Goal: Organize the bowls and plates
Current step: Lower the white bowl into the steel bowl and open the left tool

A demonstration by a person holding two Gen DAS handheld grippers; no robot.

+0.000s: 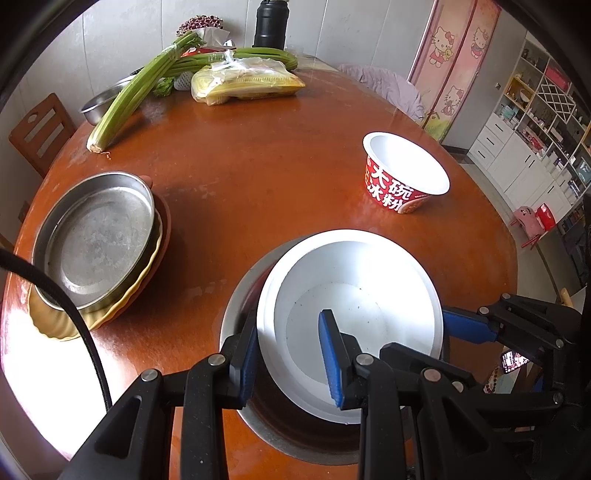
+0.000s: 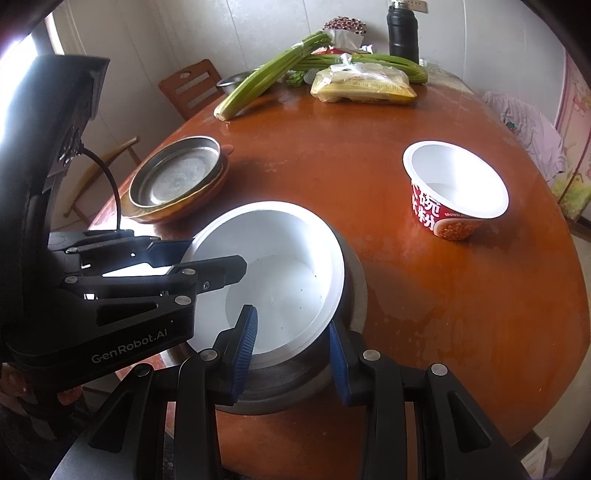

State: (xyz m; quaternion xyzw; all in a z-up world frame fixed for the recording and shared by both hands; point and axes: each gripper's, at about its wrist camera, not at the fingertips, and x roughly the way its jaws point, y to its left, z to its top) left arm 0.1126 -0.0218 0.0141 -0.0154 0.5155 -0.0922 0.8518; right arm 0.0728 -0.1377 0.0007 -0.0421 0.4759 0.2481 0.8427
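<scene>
A white bowl (image 1: 354, 295) sits inside a grey metal bowl (image 1: 236, 306) at the near edge of the round brown table. My left gripper (image 1: 291, 358) is open, its fingers straddling the white bowl's left rim, one finger inside the bowl. My right gripper (image 2: 291, 354) is open too, straddling the white bowl's (image 2: 280, 273) near right rim above the metal bowl (image 2: 354, 295). A red and white instant-noodle bowl (image 1: 402, 173) stands to the right, also in the right wrist view (image 2: 454, 188). A metal plate (image 1: 96, 236) is stacked on a yellow dish and a brown plate at the left (image 2: 177, 173).
Celery stalks (image 1: 144, 81), a bag of yellow food (image 1: 247, 81), a small steel bowl (image 1: 99, 103), a black flask (image 1: 271, 22) and tissues stand at the table's far side. A wooden chair (image 1: 40, 129) stands at the left. A cable (image 1: 74, 314) hangs near the plate stack.
</scene>
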